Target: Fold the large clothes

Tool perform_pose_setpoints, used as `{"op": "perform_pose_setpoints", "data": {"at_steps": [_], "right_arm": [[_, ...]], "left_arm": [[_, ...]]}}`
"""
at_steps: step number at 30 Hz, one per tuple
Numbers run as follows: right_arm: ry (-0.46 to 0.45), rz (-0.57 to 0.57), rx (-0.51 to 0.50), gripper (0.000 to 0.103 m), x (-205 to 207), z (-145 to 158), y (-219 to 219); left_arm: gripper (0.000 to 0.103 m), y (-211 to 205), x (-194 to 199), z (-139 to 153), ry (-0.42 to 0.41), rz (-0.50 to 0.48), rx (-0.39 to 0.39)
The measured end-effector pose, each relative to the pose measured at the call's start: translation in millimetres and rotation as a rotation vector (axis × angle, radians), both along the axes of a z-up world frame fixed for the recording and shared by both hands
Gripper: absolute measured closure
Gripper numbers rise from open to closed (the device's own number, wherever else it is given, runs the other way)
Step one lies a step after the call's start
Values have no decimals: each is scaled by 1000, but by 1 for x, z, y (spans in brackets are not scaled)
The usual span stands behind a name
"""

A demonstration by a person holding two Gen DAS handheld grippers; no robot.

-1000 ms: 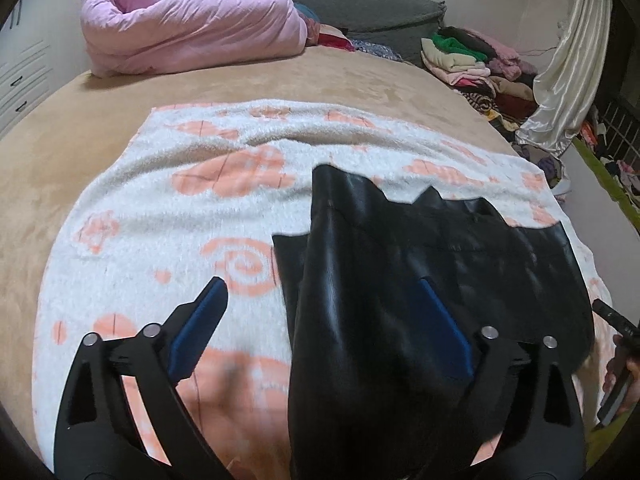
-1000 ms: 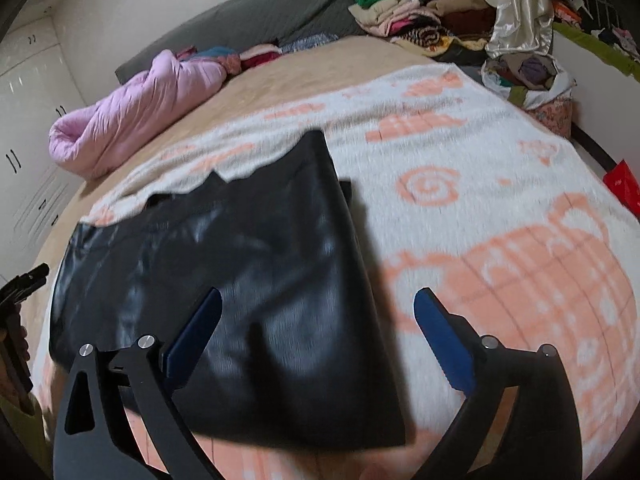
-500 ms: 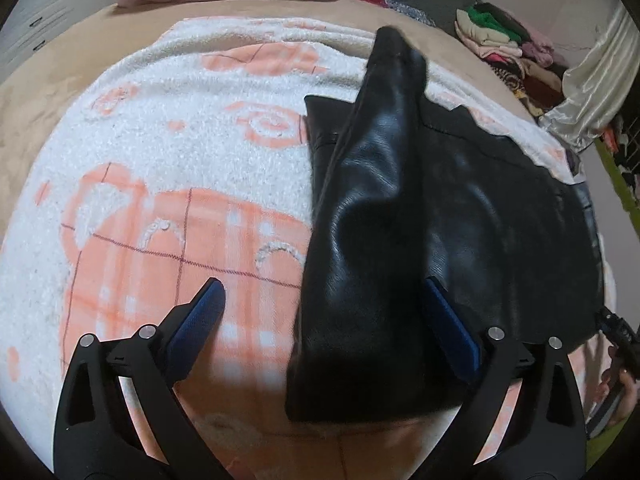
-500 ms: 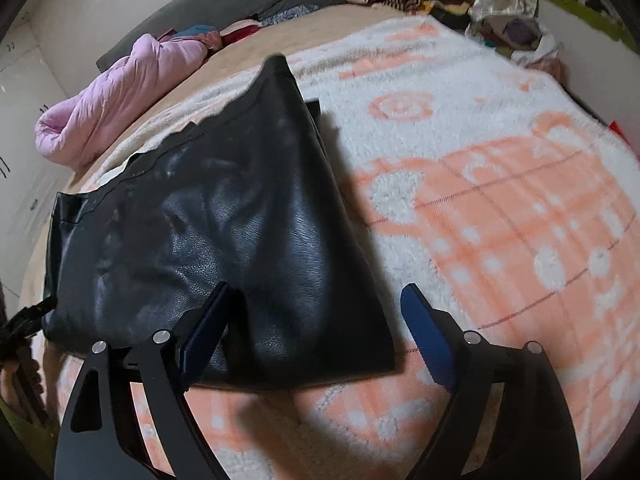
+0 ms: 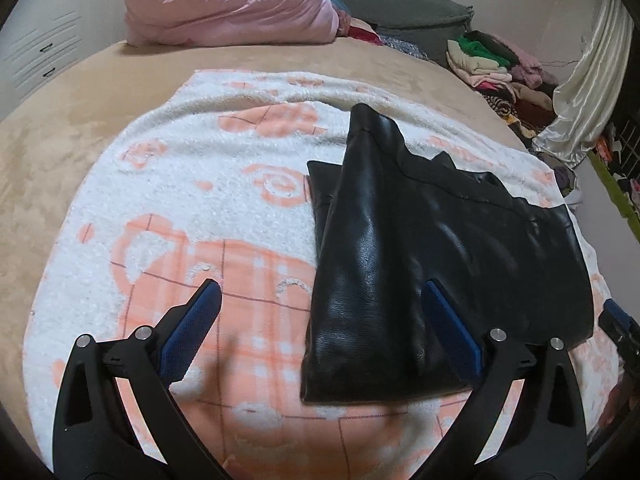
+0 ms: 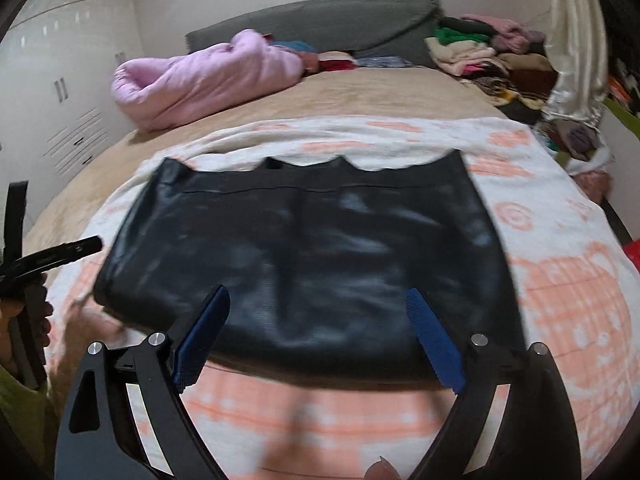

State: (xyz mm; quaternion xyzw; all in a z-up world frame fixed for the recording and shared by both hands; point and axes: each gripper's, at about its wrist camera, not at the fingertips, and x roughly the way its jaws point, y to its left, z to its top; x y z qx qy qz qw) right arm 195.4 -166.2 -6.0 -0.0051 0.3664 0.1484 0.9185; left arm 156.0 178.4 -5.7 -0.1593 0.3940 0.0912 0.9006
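Observation:
A black leather garment [image 5: 420,248] lies folded flat on a white and orange patterned blanket [image 5: 208,216] on the bed. It also shows in the right wrist view [image 6: 312,252], where it lies as a wide rectangle with a scalloped far edge. My left gripper [image 5: 320,320] is open and empty, above the garment's near left corner. My right gripper [image 6: 318,320] is open and empty, over the garment's near edge. The other gripper shows at the left edge of the right wrist view [image 6: 48,256].
A pink duvet [image 5: 228,4] lies rolled at the head of the bed by a grey headboard cushion [image 6: 320,24]. Piles of clothes [image 5: 504,64] and a pale curtain [image 5: 588,80] stand at the right. White wardrobe doors [image 6: 60,80] are at the left.
Both grippers have drawn back and tilted up from the garment. The right wrist view has swung round and now faces the garment's long side. The garment lies still.

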Motion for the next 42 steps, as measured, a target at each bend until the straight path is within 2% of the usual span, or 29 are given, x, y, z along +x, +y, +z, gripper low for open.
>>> {"op": "perform_pose_setpoints", "data": {"at_steps": [8, 14, 16, 21, 25, 30, 32, 34, 36, 39, 42], "right_arm": [[8, 78, -23, 16, 7, 2, 53], [37, 84, -50, 36, 15, -9, 72], [56, 62, -67, 39, 22, -16, 76], [207, 17, -108, 40, 46, -61, 76], [197, 21, -118, 40, 46, -74, 77], [218, 28, -83, 42, 48, -63, 72], [184, 29, -70, 50, 50, -48, 71], [140, 27, -50, 51, 60, -33, 68], [139, 17, -48, 56, 80, -26, 69], [135, 7, -61, 60, 114, -23, 73], [135, -9, -83, 60, 147, -25, 83]], "left_arm": [[10, 12, -6, 10, -21, 21, 5], [10, 17, -6, 9, -22, 29, 7], [10, 18, -3, 7, -13, 34, 9], [10, 20, 7, 2, 4, 34, -1], [10, 20, 20, -3, 21, 22, -5], [10, 17, 56, -9, 50, -35, -43], [10, 17, 71, -16, 76, -49, -35], [10, 22, 84, -26, 100, -47, -67], [10, 28, 89, -35, 108, -48, -117], [10, 31, 95, -44, 117, -63, -135], [20, 32, 95, -47, 105, -79, -168]]}}
